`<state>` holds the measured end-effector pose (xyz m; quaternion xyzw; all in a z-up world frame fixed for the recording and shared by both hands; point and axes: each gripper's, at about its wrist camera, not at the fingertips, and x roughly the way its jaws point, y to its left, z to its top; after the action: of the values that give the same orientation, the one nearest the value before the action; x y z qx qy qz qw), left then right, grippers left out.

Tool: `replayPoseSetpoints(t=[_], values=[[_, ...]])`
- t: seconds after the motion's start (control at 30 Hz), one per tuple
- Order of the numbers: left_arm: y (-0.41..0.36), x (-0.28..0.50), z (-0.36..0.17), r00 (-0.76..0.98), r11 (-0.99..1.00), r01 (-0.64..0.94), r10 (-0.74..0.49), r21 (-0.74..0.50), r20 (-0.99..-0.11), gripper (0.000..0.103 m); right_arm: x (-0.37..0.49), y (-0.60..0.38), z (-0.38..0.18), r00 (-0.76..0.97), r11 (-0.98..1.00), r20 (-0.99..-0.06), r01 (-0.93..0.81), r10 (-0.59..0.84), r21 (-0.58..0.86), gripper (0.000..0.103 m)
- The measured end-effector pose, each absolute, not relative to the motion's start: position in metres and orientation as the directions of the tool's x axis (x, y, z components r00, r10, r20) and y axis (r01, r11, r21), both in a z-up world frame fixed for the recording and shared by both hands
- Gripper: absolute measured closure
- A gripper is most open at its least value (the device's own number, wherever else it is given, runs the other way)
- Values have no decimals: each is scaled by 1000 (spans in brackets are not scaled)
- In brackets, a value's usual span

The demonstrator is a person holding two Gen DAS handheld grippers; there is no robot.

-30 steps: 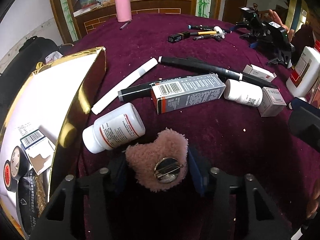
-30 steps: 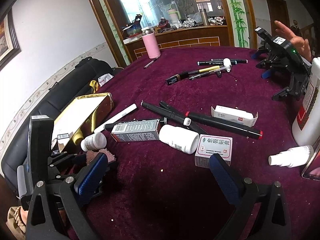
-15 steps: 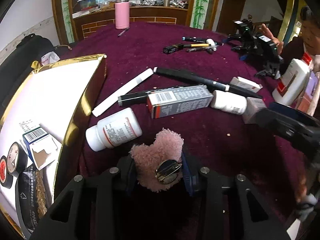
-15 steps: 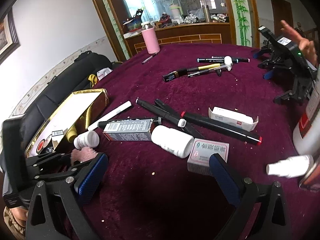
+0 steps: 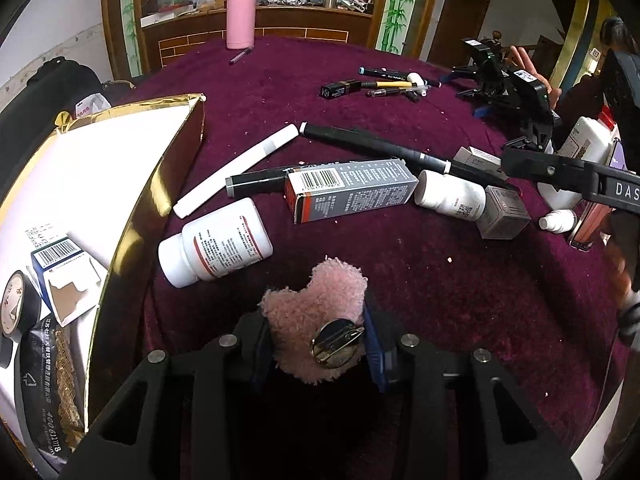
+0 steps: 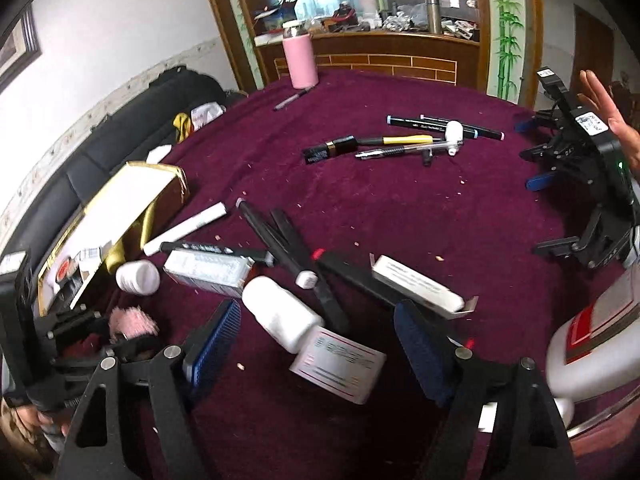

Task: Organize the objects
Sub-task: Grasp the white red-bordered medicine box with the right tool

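My left gripper is shut on a pink fluffy heart-shaped clip with a metal clasp, held just above the purple tablecloth beside the gold box. It also shows in the right wrist view. My right gripper is open, its blue pads on either side of a white pill bottle and a small white carton. Another white pill bottle lies by the gold box. A grey barcode carton lies mid-table.
Black markers and a white stick lie across the table. Pens lie farther back. A pink flask stands at the far edge. Another gripper pair and a white bottle sit right.
My right gripper has moved forward and down over the white pill bottle and small carton. My left gripper has closed tighter on the pink clip and lifted slightly.
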<state>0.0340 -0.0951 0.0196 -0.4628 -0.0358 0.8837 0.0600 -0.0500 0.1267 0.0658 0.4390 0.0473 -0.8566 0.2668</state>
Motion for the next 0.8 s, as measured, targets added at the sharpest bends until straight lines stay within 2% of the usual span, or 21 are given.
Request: replayPoseSetpoints(t=[0.13, 0.27, 0.57, 0.8], values=[[-92, 34, 19, -563, -989, -86, 147, -119, -814, 65, -49, 121, 52, -385, -795, -840, 601, -383, 87, 19], [-90, 34, 20, -564, -988, -92, 152, -121, -812, 65, -47, 111, 31, -383, -796, -874, 606, -299, 7, 19], [-90, 36, 22, -567, -989, -94, 145, -111, -811, 65, -49, 115, 21, -398, -841, -858, 537, -323, 68, 23], [-89, 36, 21, -568, -991, -91, 135, -100, -812, 65, -51, 113, 21, -397, -843, -862, 535, -315, 61, 23]])
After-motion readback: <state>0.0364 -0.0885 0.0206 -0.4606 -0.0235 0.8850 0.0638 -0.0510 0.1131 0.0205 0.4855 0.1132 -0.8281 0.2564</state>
